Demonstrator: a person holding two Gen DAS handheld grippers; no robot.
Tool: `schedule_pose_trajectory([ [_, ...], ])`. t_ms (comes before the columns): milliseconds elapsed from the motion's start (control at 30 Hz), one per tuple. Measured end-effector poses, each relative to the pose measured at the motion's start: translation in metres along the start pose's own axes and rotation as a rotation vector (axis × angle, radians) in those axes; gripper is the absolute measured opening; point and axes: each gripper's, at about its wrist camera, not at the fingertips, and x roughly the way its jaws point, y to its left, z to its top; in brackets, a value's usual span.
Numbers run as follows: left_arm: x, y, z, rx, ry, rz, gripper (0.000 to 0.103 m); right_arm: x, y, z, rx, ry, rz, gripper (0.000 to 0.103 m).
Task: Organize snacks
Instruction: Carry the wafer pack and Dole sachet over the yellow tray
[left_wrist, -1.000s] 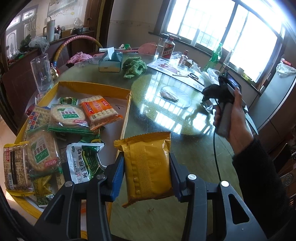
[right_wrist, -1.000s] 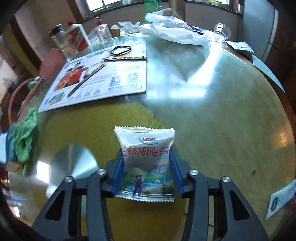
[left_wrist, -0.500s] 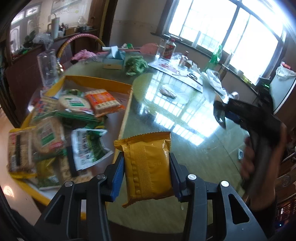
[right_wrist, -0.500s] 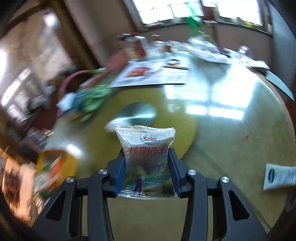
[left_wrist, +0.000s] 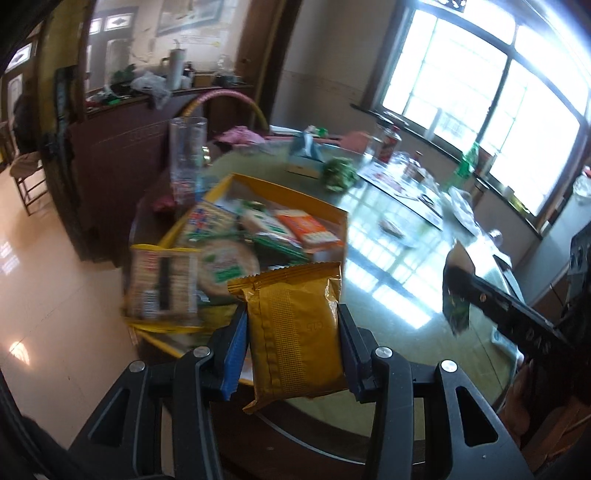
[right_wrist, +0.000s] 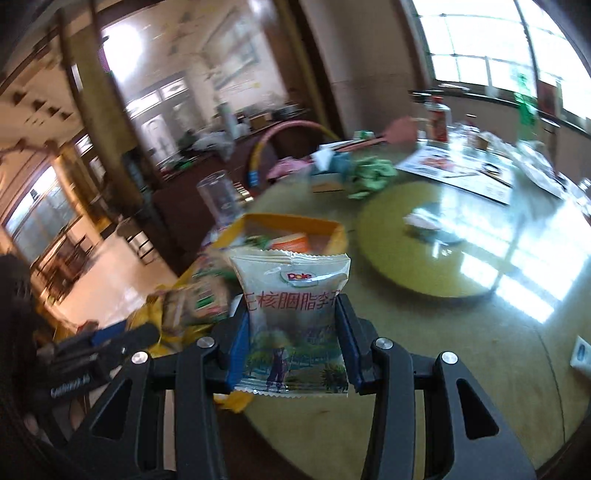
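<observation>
My left gripper (left_wrist: 291, 343) is shut on a golden-yellow snack packet (left_wrist: 295, 328), held in the air off the near edge of the round table. My right gripper (right_wrist: 293, 332) is shut on a white Dole fruit packet (right_wrist: 295, 317), held above the table's near edge. A yellow tray (left_wrist: 314, 197) on the table's left side holds several cracker and biscuit packets (left_wrist: 162, 284). The tray also shows in the right wrist view (right_wrist: 295, 221), just beyond the Dole packet. The right gripper and its packet appear at the right of the left wrist view (left_wrist: 458, 306).
A tall clear glass (left_wrist: 186, 158) stands behind the tray. A tissue box (left_wrist: 304, 157) and green cloth (left_wrist: 338, 173) lie further back. A glass turntable (right_wrist: 443, 236) sits mid-table, with bottles (left_wrist: 388, 146) and a printed sheet (right_wrist: 458, 170) near the window. Tiled floor lies left.
Both grippers have pulled back and swung left, each still holding its packet. The right gripper now faces the tray instead of the far side of the table.
</observation>
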Motion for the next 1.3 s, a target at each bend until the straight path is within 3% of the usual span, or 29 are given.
schedule_pose_trajectory([
  [467,0.013,0.04,0.001,-0.032,0.0,0.038,0.045,0.053,0.055,-0.008,-0.108,0.085,0.008,0.045],
  [1300,0.08,0.056,0.006,0.015,0.113,0.024,0.045,0.146,0.052,-0.004,-0.118,0.212,-0.02,0.046],
])
